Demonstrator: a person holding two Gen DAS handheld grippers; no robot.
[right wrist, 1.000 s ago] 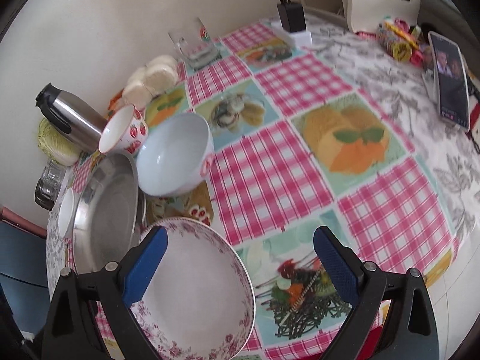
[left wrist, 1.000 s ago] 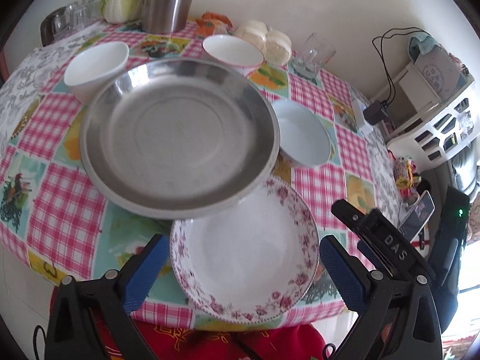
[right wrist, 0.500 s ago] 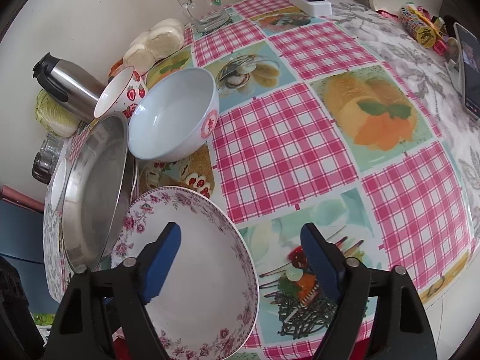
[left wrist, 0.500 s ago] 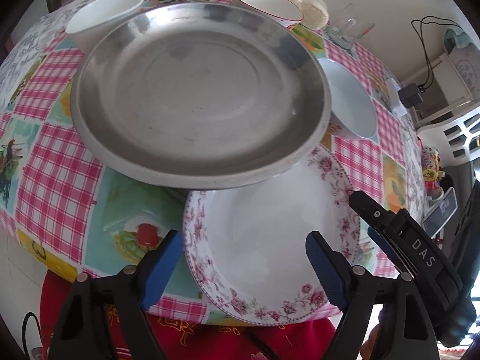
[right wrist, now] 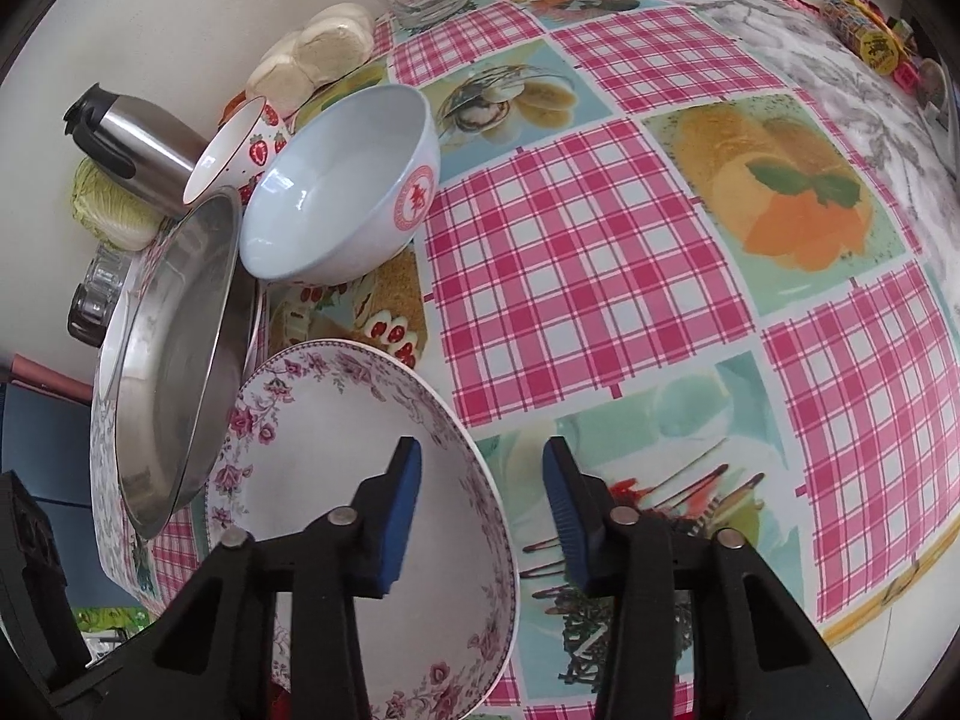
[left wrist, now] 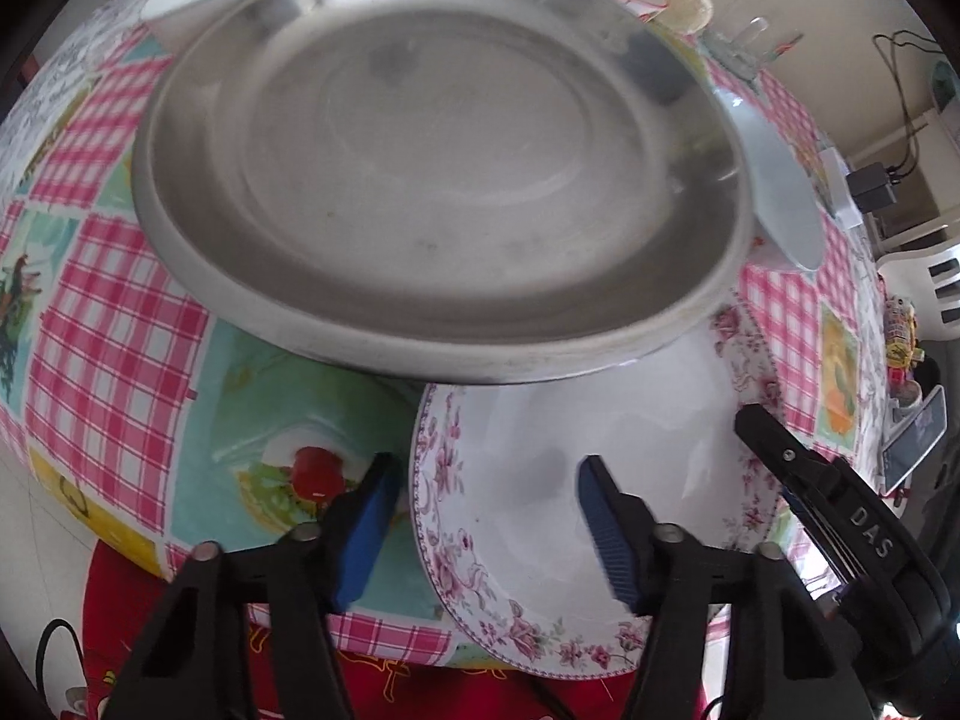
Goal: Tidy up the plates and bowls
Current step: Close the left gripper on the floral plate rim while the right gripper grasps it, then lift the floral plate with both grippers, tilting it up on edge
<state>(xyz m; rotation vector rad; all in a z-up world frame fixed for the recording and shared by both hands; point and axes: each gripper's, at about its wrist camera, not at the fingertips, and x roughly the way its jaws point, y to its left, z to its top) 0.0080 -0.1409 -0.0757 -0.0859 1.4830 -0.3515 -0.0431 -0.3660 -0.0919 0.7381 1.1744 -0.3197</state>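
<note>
The white round plate with a pink floral rim [left wrist: 630, 468] is lying at the near edge of the surface [right wrist: 570, 276], which is wearing a pink checked oilcloth with food pictures. The large round steel dish [left wrist: 432, 168] is overlapping the floral plate's far edge and sitting above it.

The left tool [left wrist: 486, 510] is straddling the floral plate's left rim: 1 blue pad is hanging just outside the rim, the other over the plate's white well. Its jaws have just been closing, yet the pads are not pressing on the rim. The right tool [right wrist: 480, 504] is straddling the plate's right rim [right wrist: 480, 480] the same way, 1 pad inside and 1 outside; its jaws have also just been closing, and a gap is showing on both sides of the rim.

Beyond the floral plate, a pale blue bowl bearing a red round emblem [right wrist: 342, 192] is standing beside the steel dish; the emblem's writing is too small to read. A small white strawberry-printed bowl [right wrist: 240, 144] is tilting just behind it. In the left view the right tool's black body is showing the white letters "DAS" [left wrist: 870, 531].
</note>
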